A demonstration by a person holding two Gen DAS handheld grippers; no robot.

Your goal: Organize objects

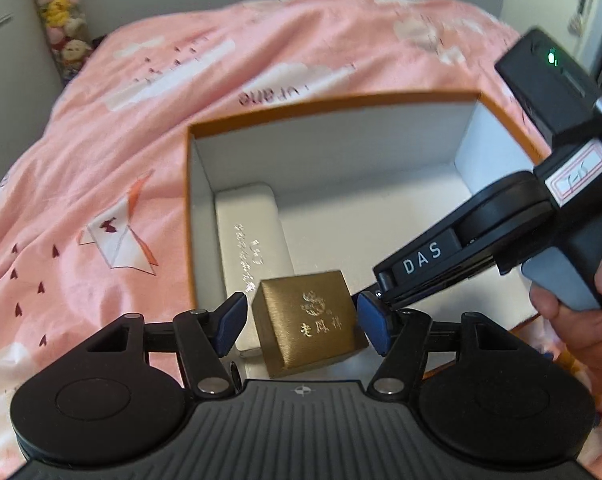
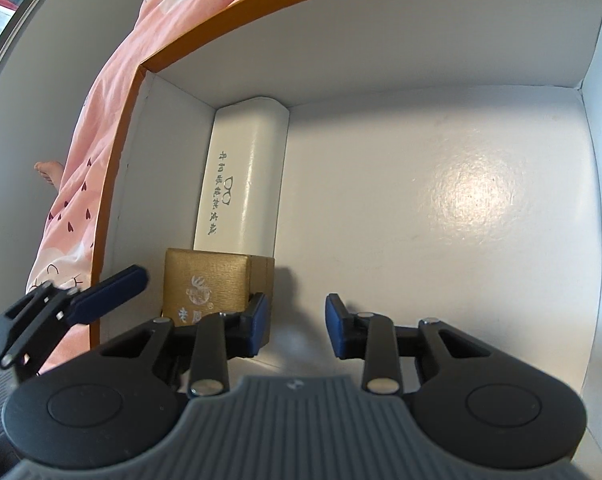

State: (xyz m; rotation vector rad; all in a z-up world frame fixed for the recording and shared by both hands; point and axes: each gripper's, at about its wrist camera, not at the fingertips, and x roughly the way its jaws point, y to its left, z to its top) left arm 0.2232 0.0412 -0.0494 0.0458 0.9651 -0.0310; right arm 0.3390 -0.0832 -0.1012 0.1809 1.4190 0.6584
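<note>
A gold jewellery box (image 1: 309, 320) (image 2: 205, 284) with a printed emblem stands in the near left corner of an orange-rimmed white carton (image 1: 333, 108) (image 2: 205, 36), against the end of a white glasses case (image 1: 253, 232) (image 2: 245, 184). My left gripper (image 1: 301, 320) straddles the gold box with its jaws open. A thin gap shows at the left pad (image 1: 233, 320), and its finger (image 2: 113, 292) hangs clear of the box. My right gripper (image 2: 297, 324) reaches into the carton just right of the gold box, open, with nothing between its pads. Its body (image 1: 421, 260) crosses the carton's right side.
The carton sits on a pink patterned bedspread (image 1: 141, 120). A hand (image 1: 581, 320) grips the right tool's handle. A bare foot (image 2: 49, 170) shows beside the bed. Stuffed toys (image 1: 61, 20) hang at the far left wall. The carton's floor (image 2: 441, 220) right of the case is bare.
</note>
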